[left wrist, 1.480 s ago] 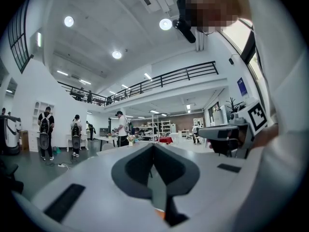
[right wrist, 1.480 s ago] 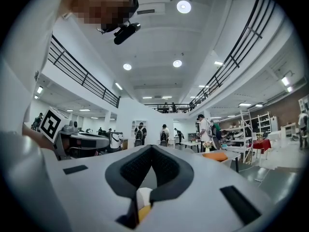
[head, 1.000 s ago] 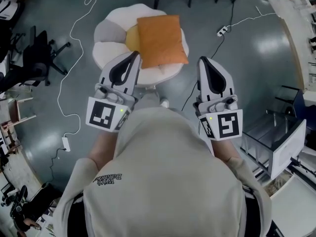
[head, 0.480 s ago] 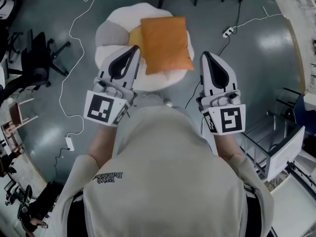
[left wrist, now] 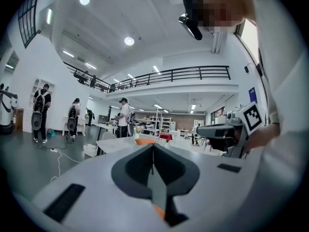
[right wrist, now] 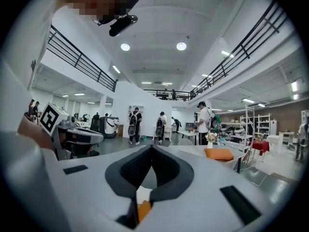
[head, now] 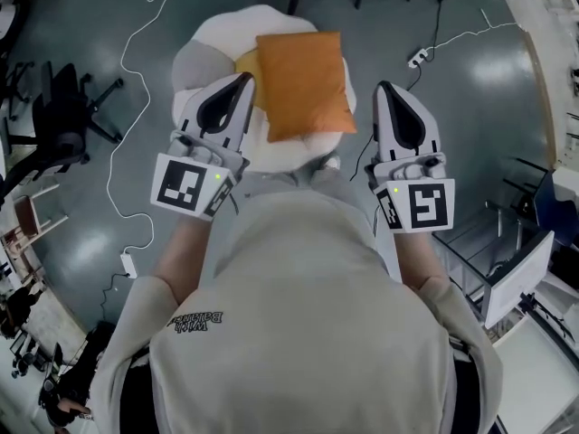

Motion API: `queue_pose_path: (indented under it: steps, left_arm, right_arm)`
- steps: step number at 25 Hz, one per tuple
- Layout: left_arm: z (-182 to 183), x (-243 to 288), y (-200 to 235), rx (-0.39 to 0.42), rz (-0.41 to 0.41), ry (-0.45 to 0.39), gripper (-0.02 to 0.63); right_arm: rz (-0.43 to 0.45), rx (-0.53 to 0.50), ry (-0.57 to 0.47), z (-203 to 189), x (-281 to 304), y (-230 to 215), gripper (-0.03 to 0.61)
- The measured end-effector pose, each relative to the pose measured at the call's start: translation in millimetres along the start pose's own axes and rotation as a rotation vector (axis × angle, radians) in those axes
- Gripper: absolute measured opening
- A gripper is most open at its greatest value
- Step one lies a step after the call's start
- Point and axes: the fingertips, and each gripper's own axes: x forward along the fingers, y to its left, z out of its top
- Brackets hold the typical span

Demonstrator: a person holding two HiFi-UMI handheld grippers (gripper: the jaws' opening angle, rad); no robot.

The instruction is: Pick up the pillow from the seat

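Note:
An orange pillow [head: 303,84] lies on a white, flower-shaped seat [head: 222,34] in the head view. My left gripper [head: 246,78] is shut and empty, with its tip over the seat at the pillow's left edge. My right gripper [head: 387,87] is also shut and empty, just right of the pillow and beyond the seat's rim. In the gripper views the shut jaws [left wrist: 152,146] [right wrist: 151,146] point about level into the hall. A small orange cushion shape [right wrist: 218,153] [left wrist: 145,141] shows on a white surface ahead; I cannot tell whether it is this pillow.
White cables and a power strip [head: 416,57] run across the grey floor around the seat. A black office chair [head: 54,116] stands at the left and a metal rack [head: 507,269] at the right. Several people [right wrist: 134,124] stand far off in the hall.
Both grippers and the person have moved forward toward the seat. The jaw tips, which were short of the pillow's near edge, now stand on either side of it. Both stay shut.

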Motion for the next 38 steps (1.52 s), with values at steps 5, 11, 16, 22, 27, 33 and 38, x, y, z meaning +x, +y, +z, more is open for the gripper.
queue_pose_path:
  steps: [5, 11, 16, 22, 27, 33, 38]
  left_arm:
    - [-7.6, 15.0, 7.8, -0.007, 0.038, 0.019, 0.012]
    - [-23.5, 29.8, 18.0, -0.03, 0.114, 0.066, 0.011]
    - [-39.6, 42.8, 20.5, -0.036, 0.179, 0.102, 0.012]
    - [-79.5, 63.1, 28.6, -0.071, 0.206, 0.154, 0.012]
    - [-128.3, 83.0, 46.3, -0.123, 0.243, 0.194, 0.019]
    - [-194.6, 102.7, 61.4, -0.201, 0.27, 0.264, 0.16]
    - [-268.7, 121.6, 70.2, -0.251, 0.274, 0.335, 0.232]
  right_arm:
    - [0.032, 0.0, 0.033, -13.0, 17.5, -15.0, 0.009]
    - [0.117, 0.077, 0.076, -38.0, 40.0, -32.5, 0.009]
    - [0.146, 0.087, 0.115, -64.2, 53.1, -52.9, 0.009]
    - [0.172, 0.146, 0.16, -112.6, 77.2, -79.6, 0.009]
    - [0.203, 0.176, 0.239, -179.1, 105.3, -96.4, 0.014]
    - [0.178, 0.231, 0.301, -254.1, 133.1, -114.8, 0.139]
    - [0.225, 0.208, 0.401, -334.8, 152.6, -110.3, 0.229]
